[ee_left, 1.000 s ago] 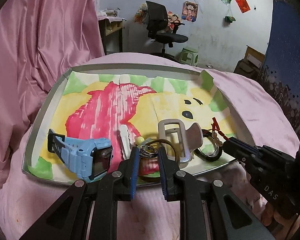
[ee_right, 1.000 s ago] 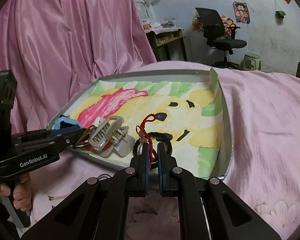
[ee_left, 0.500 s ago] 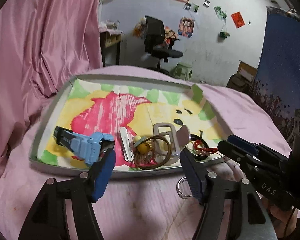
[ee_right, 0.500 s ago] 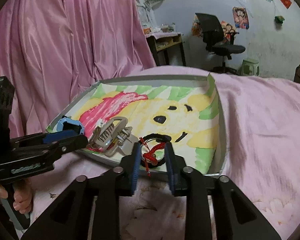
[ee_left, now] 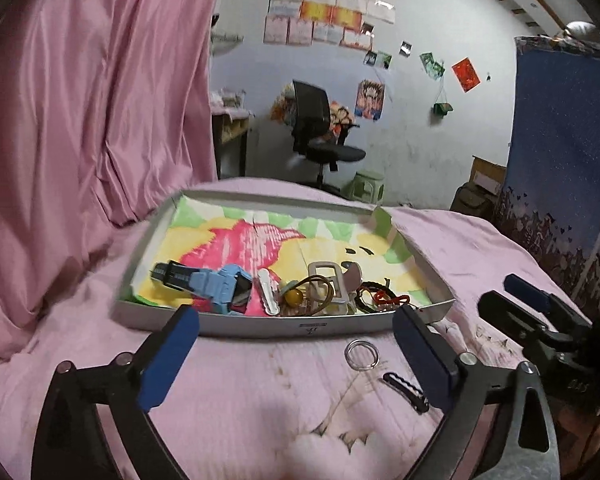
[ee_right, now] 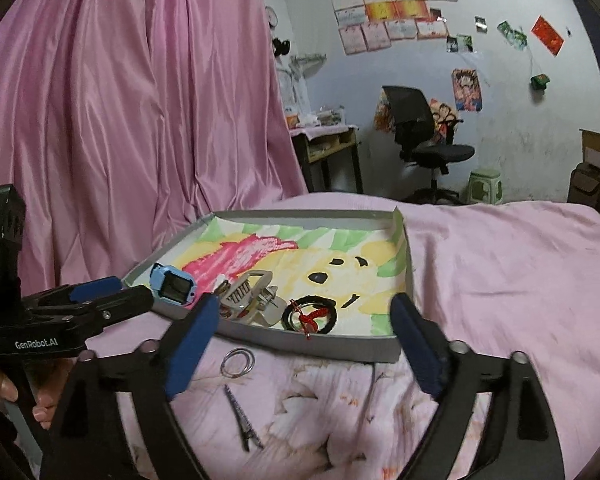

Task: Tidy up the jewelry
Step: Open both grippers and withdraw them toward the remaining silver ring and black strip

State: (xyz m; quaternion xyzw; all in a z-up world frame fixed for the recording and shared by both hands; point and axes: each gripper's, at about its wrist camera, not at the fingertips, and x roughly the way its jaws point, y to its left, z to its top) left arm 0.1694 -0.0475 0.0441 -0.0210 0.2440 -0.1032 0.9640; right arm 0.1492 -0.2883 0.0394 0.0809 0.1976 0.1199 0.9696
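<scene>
Pink bedding [ee_left: 240,392] carries the grey tray [ee_left: 300,326], the landmark for everything else. Both grippers have just spread their jaws wide and drawn back from the tray; the left gripper [ee_left: 296,356] and right gripper [ee_right: 304,344] now hold nothing. Inside the tray, along its near wall, lie the blue watch [ee_left: 216,286], the brown hair tie [ee_left: 316,294], a grey claw clip [ee_right: 246,294] and the dark bracelet with red cord [ee_right: 310,314]. Those two drops look finished. Just outside the near wall, on the bed, a silver ring [ee_left: 362,354] and a black hair clip [ee_right: 242,420] are probably next.
</scene>
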